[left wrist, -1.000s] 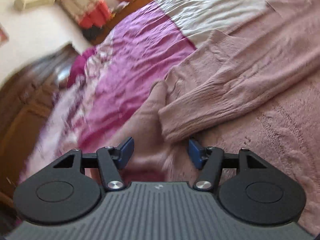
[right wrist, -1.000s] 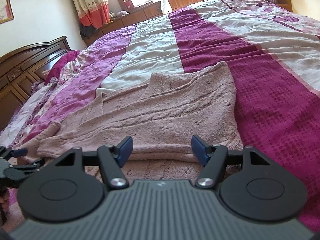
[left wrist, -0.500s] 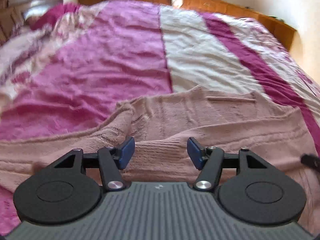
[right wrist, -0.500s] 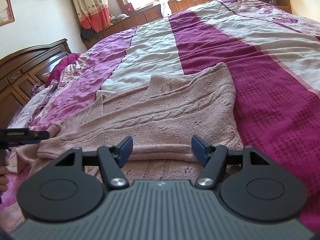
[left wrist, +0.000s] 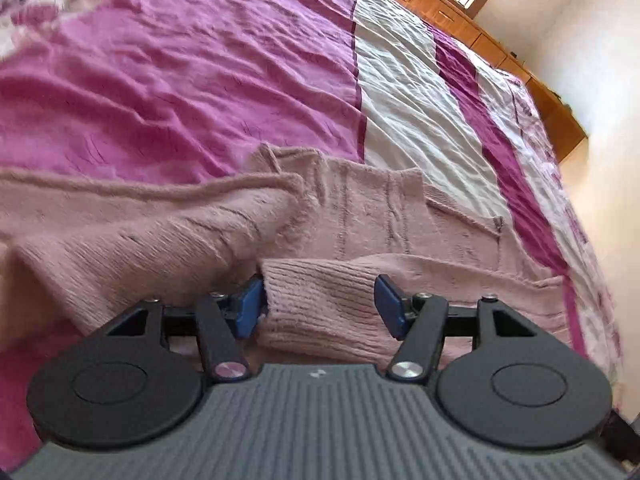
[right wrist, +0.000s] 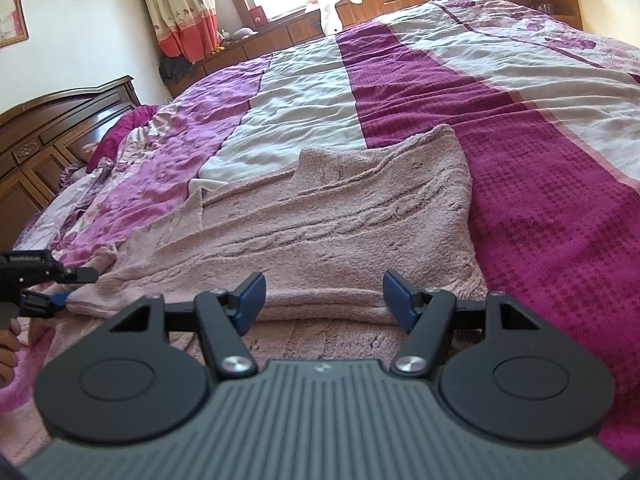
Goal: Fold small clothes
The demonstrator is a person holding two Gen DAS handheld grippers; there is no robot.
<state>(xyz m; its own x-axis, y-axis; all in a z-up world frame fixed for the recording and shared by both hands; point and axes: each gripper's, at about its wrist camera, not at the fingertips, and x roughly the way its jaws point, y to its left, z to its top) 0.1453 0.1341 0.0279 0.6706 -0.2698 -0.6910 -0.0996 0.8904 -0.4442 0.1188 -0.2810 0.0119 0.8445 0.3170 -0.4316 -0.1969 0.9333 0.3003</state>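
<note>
A pink knitted sweater (right wrist: 328, 216) lies spread on the bed, its near hem folded over. In the left wrist view the sweater (left wrist: 360, 208) fills the middle, one sleeve bunched at the left. My left gripper (left wrist: 320, 300) is open, and the ribbed sleeve cuff (left wrist: 320, 320) lies between its blue pads, touching the left one. The right wrist view shows that left gripper (right wrist: 76, 286) at the far left edge, at the cuff (right wrist: 96, 300). My right gripper (right wrist: 324, 294) stands open just above the folded hem, with nothing between its fingers.
The striped magenta and white bedspread (right wrist: 540, 168) stretches far beyond the sweater. A dark wooden headboard (right wrist: 48, 132) stands at the left, low wooden cabinets (right wrist: 304, 28) under the window at the back. A person's hand (right wrist: 10, 340) holds the left gripper.
My left gripper has swung round from the bed's side to face the sweater and has come down around the sleeve cuff. The right gripper has hardly moved.
</note>
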